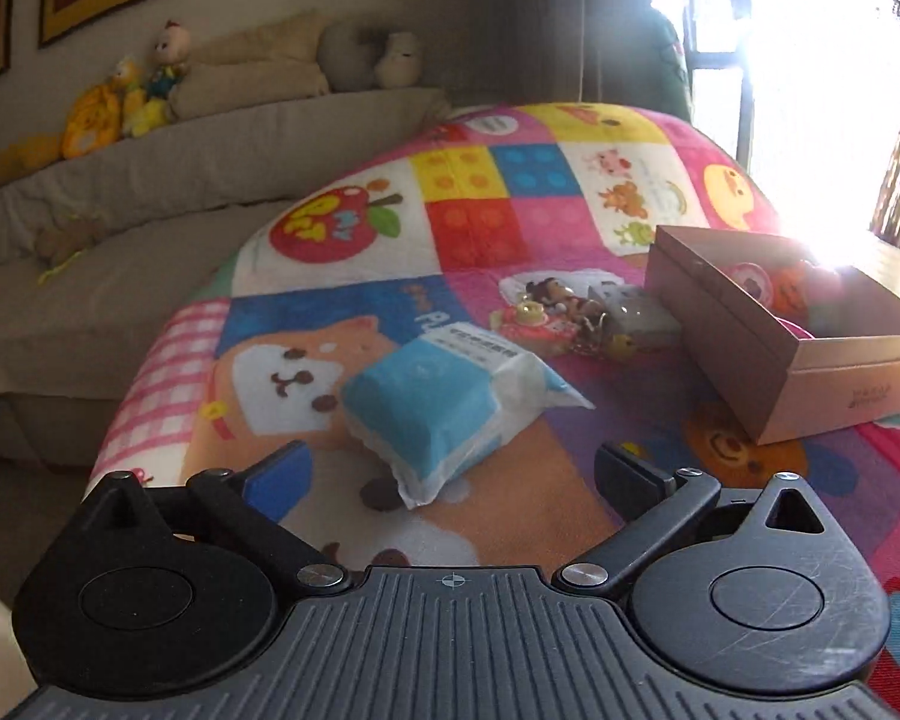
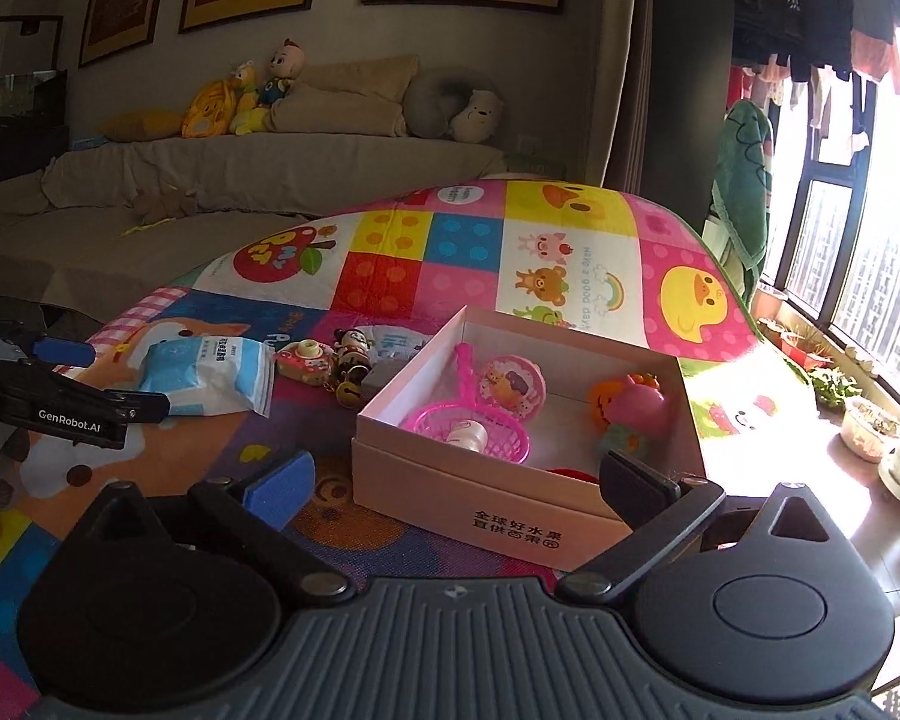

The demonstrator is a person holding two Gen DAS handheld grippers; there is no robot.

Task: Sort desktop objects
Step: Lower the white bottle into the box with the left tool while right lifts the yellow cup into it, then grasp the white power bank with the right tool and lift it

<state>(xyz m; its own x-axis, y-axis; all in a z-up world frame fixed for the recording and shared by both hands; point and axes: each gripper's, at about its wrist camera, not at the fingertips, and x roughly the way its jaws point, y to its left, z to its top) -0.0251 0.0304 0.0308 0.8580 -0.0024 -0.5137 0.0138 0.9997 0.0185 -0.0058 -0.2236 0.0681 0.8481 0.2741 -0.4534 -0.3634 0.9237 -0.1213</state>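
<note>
- Desktop objects are split between two places: several already lie inside the open cardboard box (image 2: 510,480), the rest wait on the patterned mat (image 2: 462,240) that covers the surface.
- In the box are a pink toy net (image 2: 480,429), a round pink case (image 2: 513,387) and an orange-and-pink toy (image 2: 630,402); I judge the box to be the collecting bin, set close to the right gripper (image 2: 456,480) for easy drops.
- Unsorted things sit just left of the box: a wet-wipes pack (image 1: 444,408), a small toy camera (image 1: 531,324), a doll figure keychain (image 1: 561,294) and a grey block (image 1: 636,315) touching the box wall.
- The left gripper (image 1: 450,471) points at the wipes pack, its jaws spread wide with nothing between them; the pack lies just ahead, apart from the pads. This looks like the lead-in to a grasp.
- The right gripper's jaws are also wide apart and empty, hanging over the near edge of the box.
- Writing: the box front carries printed Chinese characters, reading roughly 全球好水果 over 直供; the left gripper's side reads "GenRobot.AI"; the mat says "Have a good day". The wipes pack label is Chinese, too small to read.
- Window glare washes out the box's far end in the left view.
</note>
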